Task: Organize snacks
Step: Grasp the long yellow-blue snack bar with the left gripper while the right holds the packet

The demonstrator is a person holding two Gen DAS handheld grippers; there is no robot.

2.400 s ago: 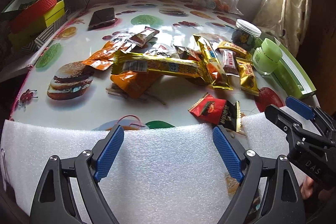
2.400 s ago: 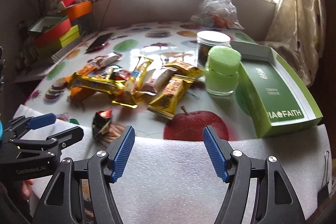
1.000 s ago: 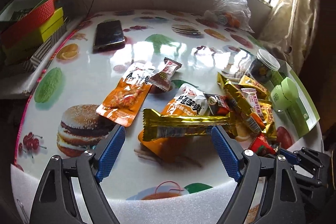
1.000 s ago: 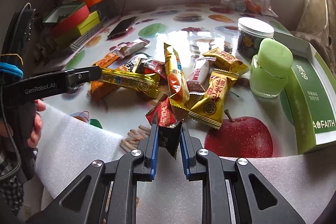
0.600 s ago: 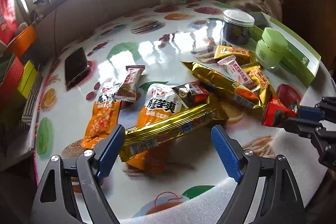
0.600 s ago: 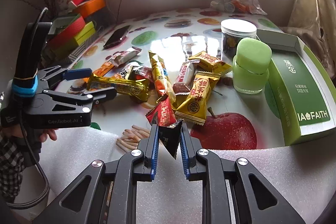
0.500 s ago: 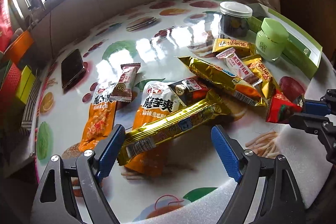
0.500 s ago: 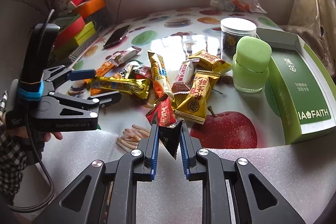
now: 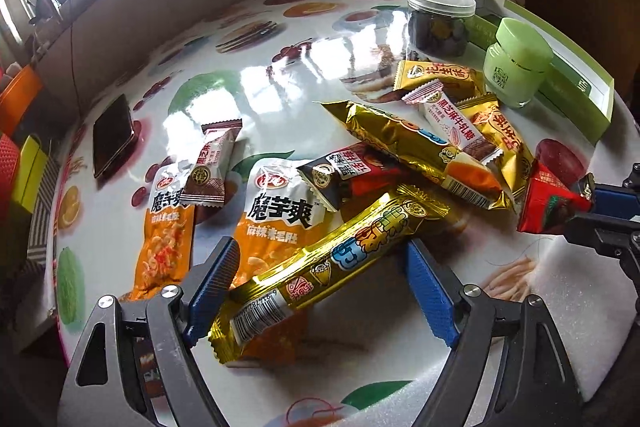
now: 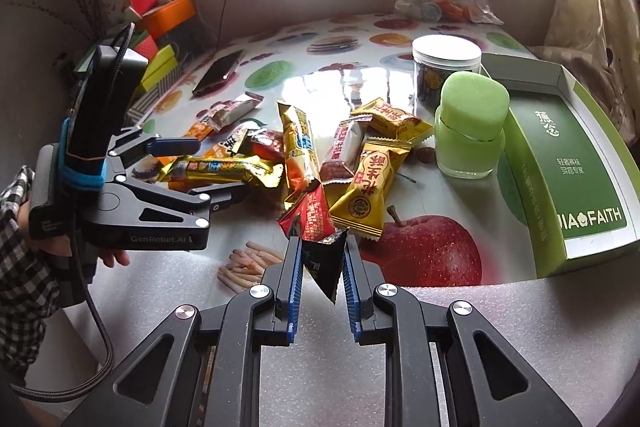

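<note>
Two risks: the left tool (image 9: pixel 320 287), jaws just narrowing around the long gold foil snack bar (image 9: pixel 320 267) low in frame but not yet pinching, may pinch it off-centre and let it swing, while the right tool (image 10: pixel 319 267) clamps a red-and-black snack packet (image 10: pixel 316 227) by one corner.

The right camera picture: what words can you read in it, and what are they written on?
"GenRobot.AI": on the side of the left gripper.
"IA FAITH": on the lid of the green box; its first letters are cut off.
Chinese print on the yellow snack packs and the long gold bar: too small to read surely.
Barcode digits: blurred.
</note>
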